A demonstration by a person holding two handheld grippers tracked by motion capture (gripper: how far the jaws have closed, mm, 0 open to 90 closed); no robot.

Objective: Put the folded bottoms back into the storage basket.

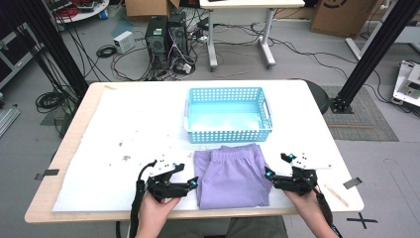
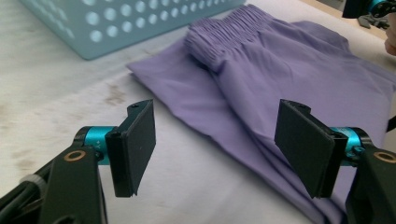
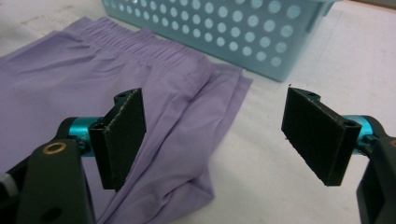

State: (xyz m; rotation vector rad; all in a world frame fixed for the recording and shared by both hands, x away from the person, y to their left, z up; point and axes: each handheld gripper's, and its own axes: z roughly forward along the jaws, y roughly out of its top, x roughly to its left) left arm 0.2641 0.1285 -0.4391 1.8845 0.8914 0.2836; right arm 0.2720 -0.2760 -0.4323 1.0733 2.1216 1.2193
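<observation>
High view: a pair of folded lilac shorts (image 1: 232, 173) lies on the white-covered worktop (image 1: 114, 129) near its front edge, about midway between the left and right edges, with the elastic waistband toward the far side. Just beyond the waistband, and close to it, stands a light-blue perforated basket (image 1: 228, 115) toward the worktop's far edge. A person's hands come in at the front edge, each holding a gripper. The left gripper (image 1: 190, 182) sits just beside the garment's left edge, its jaws spread wide; in the left gripper view its two black pads (image 2: 135, 147) stand far apart above the white cover and the cloth's near hem. The right gripper (image 1: 276, 168) sits at the garment's right edge, likewise spread, its pads (image 3: 122, 135) apart over the fabric's border and bare cover. Neither is pinching anything.
</observation>
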